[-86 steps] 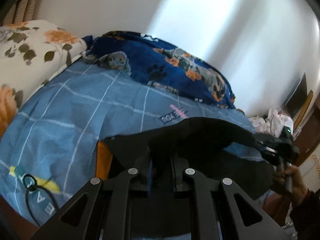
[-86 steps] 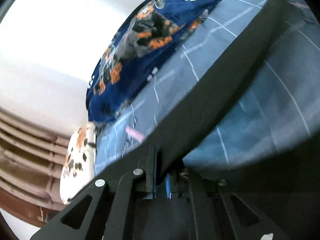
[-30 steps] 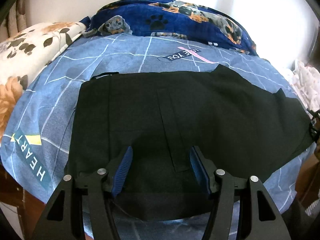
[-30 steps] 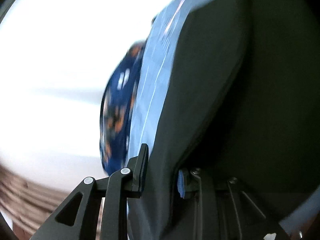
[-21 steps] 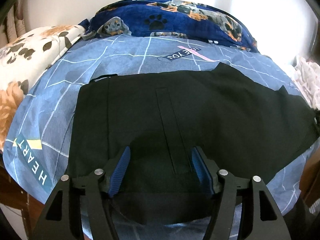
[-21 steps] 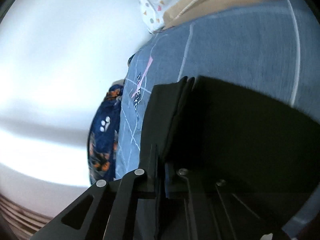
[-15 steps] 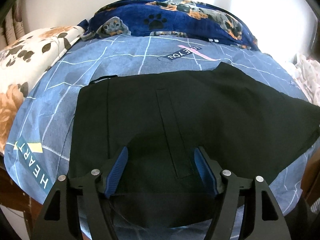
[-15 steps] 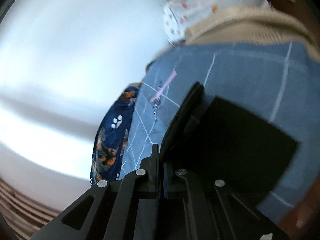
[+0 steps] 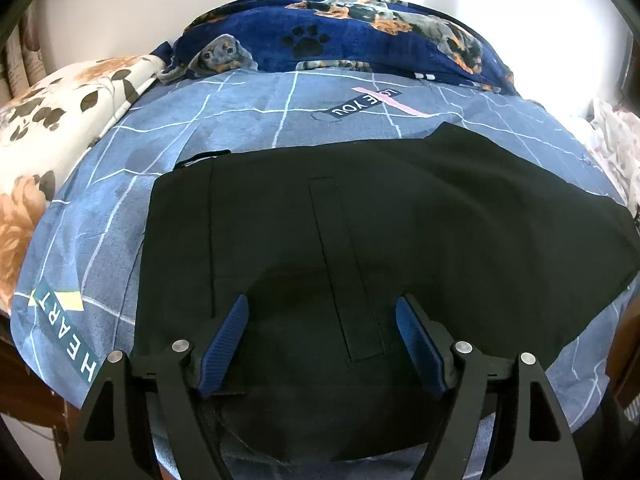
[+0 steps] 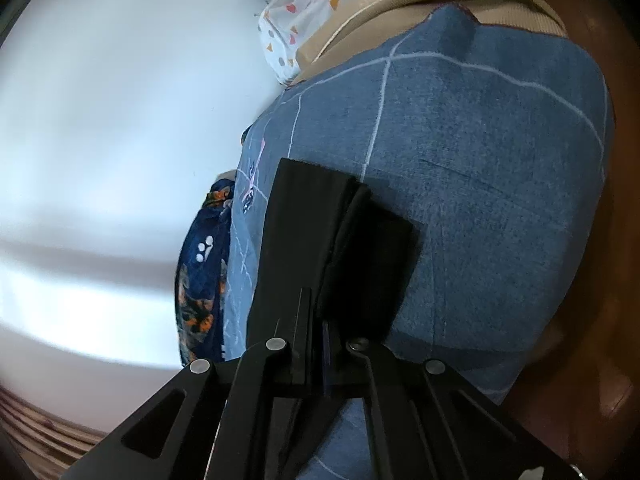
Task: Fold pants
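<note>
Black pants (image 9: 360,232) lie spread flat across the blue checked bedspread (image 9: 240,120), waist end to the left, legs running right. My left gripper (image 9: 322,328) is open above the near edge of the pants, its blue pads (image 9: 226,344) apart and holding nothing. In the right wrist view, my right gripper (image 10: 318,316) is shut on the leg end of the pants (image 10: 320,232), which lies on the bedspread (image 10: 480,200) near the bed's end.
A dark blue dog-print blanket (image 9: 340,40) is bunched at the far side by the white wall. A floral pillow (image 9: 60,120) lies at left. White patterned cloth (image 10: 304,12) and a tan mattress edge (image 10: 400,4) sit past the bed's end. The bed's near edge drops off below my left gripper.
My left gripper let go of the pants and opened; the pants now lie flat on the bed. My right gripper swung round while staying shut on the leg end.
</note>
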A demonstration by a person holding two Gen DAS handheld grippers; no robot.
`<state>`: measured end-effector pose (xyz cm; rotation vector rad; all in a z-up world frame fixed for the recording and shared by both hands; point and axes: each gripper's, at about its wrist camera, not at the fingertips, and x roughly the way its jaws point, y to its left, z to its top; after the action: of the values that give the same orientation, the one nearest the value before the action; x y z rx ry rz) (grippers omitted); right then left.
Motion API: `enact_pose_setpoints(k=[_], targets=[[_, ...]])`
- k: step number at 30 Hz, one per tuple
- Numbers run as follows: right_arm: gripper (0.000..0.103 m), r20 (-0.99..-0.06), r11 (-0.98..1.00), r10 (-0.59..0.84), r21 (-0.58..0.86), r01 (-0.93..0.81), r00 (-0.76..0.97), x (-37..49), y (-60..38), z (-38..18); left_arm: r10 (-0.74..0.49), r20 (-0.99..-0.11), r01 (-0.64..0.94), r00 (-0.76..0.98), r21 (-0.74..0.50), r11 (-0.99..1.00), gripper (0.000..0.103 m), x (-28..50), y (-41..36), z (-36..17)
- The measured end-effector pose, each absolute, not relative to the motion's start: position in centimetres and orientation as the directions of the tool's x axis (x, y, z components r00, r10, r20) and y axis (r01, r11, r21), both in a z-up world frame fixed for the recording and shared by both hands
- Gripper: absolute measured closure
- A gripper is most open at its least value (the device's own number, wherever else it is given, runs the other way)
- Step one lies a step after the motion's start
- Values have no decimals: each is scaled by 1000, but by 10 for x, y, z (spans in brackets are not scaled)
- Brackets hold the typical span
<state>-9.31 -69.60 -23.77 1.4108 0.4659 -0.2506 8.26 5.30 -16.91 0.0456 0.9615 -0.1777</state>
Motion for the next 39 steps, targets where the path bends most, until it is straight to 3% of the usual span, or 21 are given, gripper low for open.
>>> enact_pose_setpoints(k=[3, 9, 17, 21, 24, 27, 31, 39], targets=[[99, -462, 163, 93, 881, 444, 882, -99, -696, -234, -139, -818, 179, 559, -45, 983, 24, 83, 53, -170], [101, -572, 272, 56, 797, 539, 818, -99, -695, -217, -153, -820, 209, 551, -42, 977, 20, 83, 52, -170], [100, -502, 162, 79, 859, 485, 861, -109, -699, -232, -166, -820, 243, 547, -34, 969, 15, 82, 50, -172], [90, -467, 111, 48, 881, 460, 883, -121, -704, -229, -167, -819, 252, 549, -29, 967, 12, 82, 48, -173], [68, -454, 80, -38, 886, 456, 890, -148, -717, -223, -173, -816, 254, 551, -33, 967, 11, 82, 48, -173], [56, -447, 110, -46, 887, 449, 894, -163, -725, -213, -190, -812, 257, 552, -52, 965, 10, 81, 50, -172], [55, -442, 111, -49, 889, 445, 895, -167, -730, -211, -252, -781, 267, 572, -113, 957, 10, 76, 56, -163], [55, -453, 118, 29, 887, 447, 891, -137, -726, -223, -252, -760, 238, 600, -131, 962, 10, 63, 64, -148]])
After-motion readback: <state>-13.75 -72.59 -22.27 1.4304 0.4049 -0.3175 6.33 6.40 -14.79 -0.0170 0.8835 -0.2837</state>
